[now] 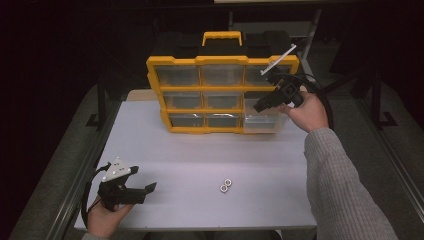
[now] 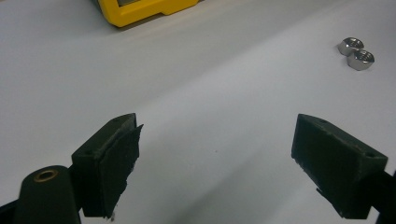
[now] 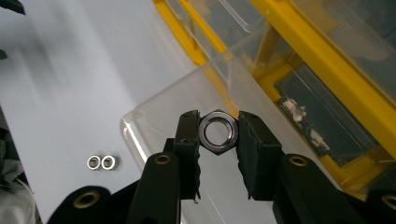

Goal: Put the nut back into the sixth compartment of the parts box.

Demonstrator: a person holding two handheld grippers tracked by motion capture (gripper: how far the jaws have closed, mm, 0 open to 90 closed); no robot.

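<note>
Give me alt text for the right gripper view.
The right gripper pinches a steel nut between its jaws, above a clear drawer pulled out of a yellow organiser. Two more nuts lie side by side on the white table.

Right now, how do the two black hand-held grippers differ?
The left gripper hovers low over the white table with fingers spread wide and empty. The right gripper is raised at the pulled-out clear drawer of the yellow organiser, shut on a silver hex nut. Both are black, two-fingered.
</note>
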